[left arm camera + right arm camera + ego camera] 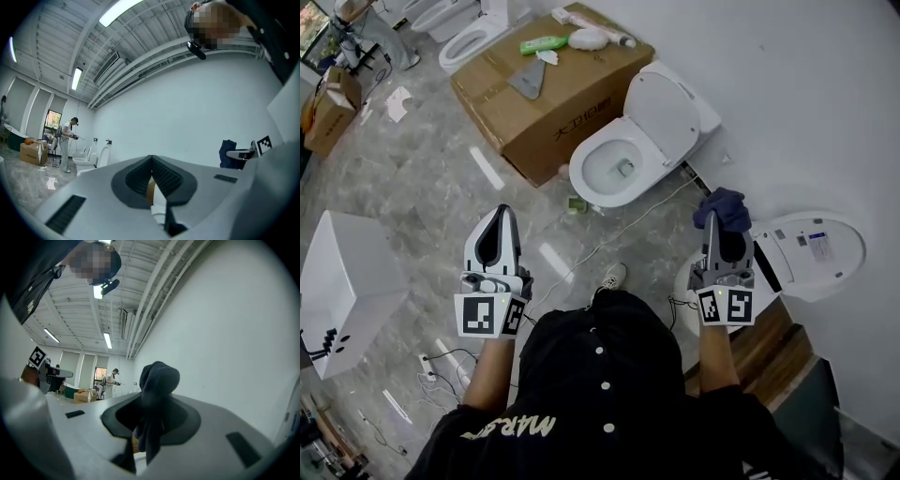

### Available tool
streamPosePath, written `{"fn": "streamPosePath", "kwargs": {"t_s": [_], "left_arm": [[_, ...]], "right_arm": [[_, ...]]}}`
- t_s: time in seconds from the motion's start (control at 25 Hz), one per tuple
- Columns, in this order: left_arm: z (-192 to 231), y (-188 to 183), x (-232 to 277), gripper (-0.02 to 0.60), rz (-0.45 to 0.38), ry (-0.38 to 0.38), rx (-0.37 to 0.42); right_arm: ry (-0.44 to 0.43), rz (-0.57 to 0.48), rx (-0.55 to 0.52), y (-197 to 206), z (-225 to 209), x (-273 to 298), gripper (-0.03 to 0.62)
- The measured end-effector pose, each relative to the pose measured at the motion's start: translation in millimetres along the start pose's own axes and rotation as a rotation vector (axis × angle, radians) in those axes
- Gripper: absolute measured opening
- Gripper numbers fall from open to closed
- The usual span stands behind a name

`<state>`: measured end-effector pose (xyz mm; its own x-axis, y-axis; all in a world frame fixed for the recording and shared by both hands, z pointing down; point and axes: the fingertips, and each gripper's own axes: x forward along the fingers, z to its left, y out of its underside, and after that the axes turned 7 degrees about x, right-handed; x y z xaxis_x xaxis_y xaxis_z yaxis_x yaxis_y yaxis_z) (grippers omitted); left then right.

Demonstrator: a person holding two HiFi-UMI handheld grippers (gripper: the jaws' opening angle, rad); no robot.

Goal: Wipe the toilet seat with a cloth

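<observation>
right gripper [715, 228] has its fingers clamped on the dark blue cloth [723, 207], mid right of the frame, just beside the open toilet [814, 246]; left gripper [499, 217] fingers together, nothing in them
</observation>
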<state>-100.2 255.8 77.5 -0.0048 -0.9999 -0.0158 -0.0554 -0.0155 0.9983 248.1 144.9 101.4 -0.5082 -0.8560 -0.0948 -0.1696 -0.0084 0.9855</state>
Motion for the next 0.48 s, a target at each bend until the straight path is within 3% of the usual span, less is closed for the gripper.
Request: {"fn": "streamPosePath", "kwargs": {"t_s": [0.48], "left_arm": [[0,25,68,0.009,0.070,-0.018,-0.016]], "right_arm": [[-0.041,0.075,0.026,34,-28,72,0.101]]}}
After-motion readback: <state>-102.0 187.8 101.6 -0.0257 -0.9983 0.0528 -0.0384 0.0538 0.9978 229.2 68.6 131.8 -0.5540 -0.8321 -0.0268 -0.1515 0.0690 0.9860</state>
